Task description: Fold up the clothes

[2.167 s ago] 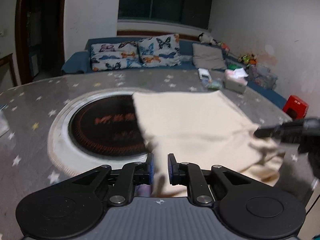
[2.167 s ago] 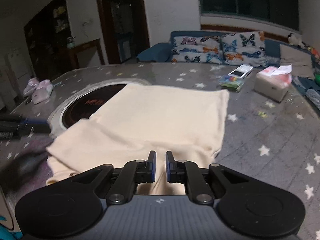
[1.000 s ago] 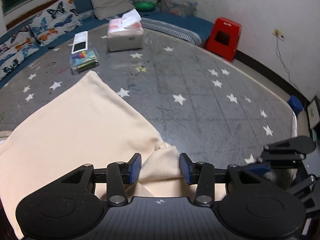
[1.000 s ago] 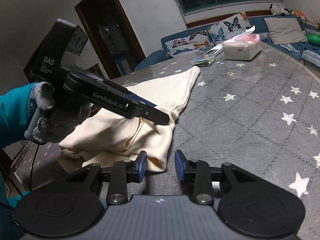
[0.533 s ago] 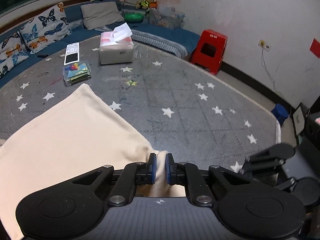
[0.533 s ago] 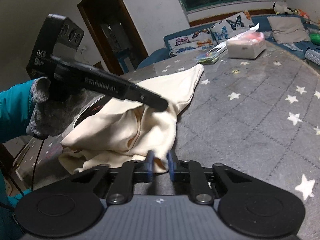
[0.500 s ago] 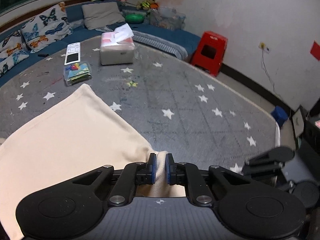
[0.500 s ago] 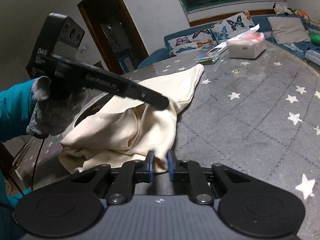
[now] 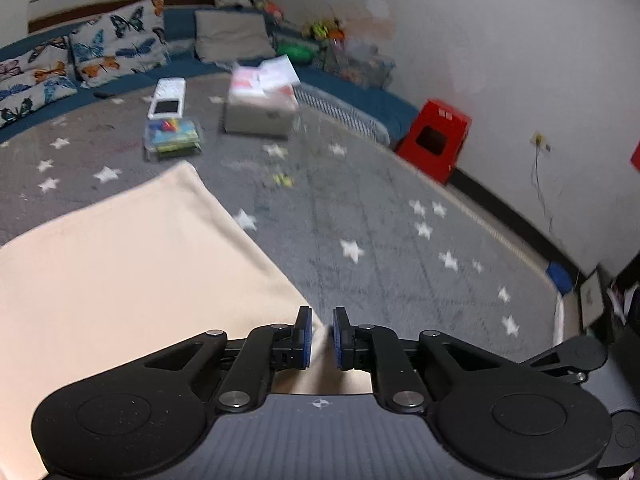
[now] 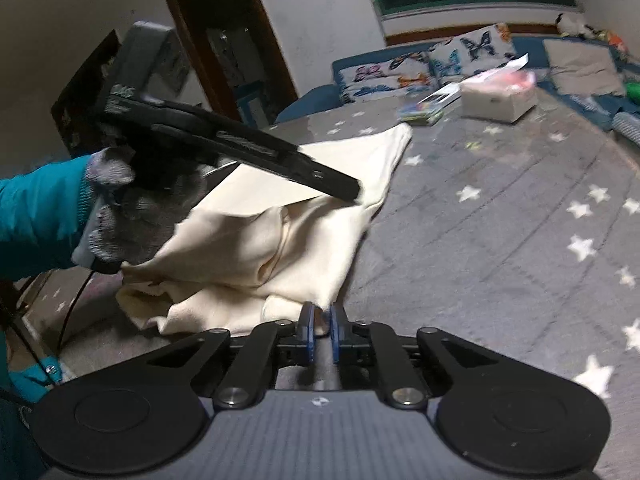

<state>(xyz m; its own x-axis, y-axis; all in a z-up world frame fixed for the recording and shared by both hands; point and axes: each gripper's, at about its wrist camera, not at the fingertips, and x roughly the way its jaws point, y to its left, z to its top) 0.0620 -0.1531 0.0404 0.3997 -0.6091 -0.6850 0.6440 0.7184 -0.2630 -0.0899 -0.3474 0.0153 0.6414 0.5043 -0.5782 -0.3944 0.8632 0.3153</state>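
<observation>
Two grippers are clamped on the same cream garment (image 10: 280, 240), and from where I stand this looks like the start of a fold: both corners are pinched, nothing is carried over yet. The left gripper (image 9: 319, 338) has its blue pads drawn nearly together with a thin edge of the cloth nipped between them, at the near right-hand corner of the flat part. Seen from the right wrist view, that same left gripper (image 10: 352, 192) comes in from the left in a grey-gloved hand (image 10: 132, 216) with a teal sleeve, its tip bearing on a raised peak of the fabric. The right gripper (image 10: 319, 334) is likewise squeezed almost closed, with a small tuck of the lower hem caught between its pads.

The garment lies on the grey star-patterned table cover (image 10: 500, 240), flat toward the far side and bunched into loose folds near the person. Farther off sit a tissue box (image 9: 260, 114) and a small pack of coloured items (image 9: 172, 138), well apart from the cloth.

I judge the next move calls for lifting both held points together and carrying them across to the far edge, keeping the cloth taut between them so the bunched layers smooth out instead of dragging.
</observation>
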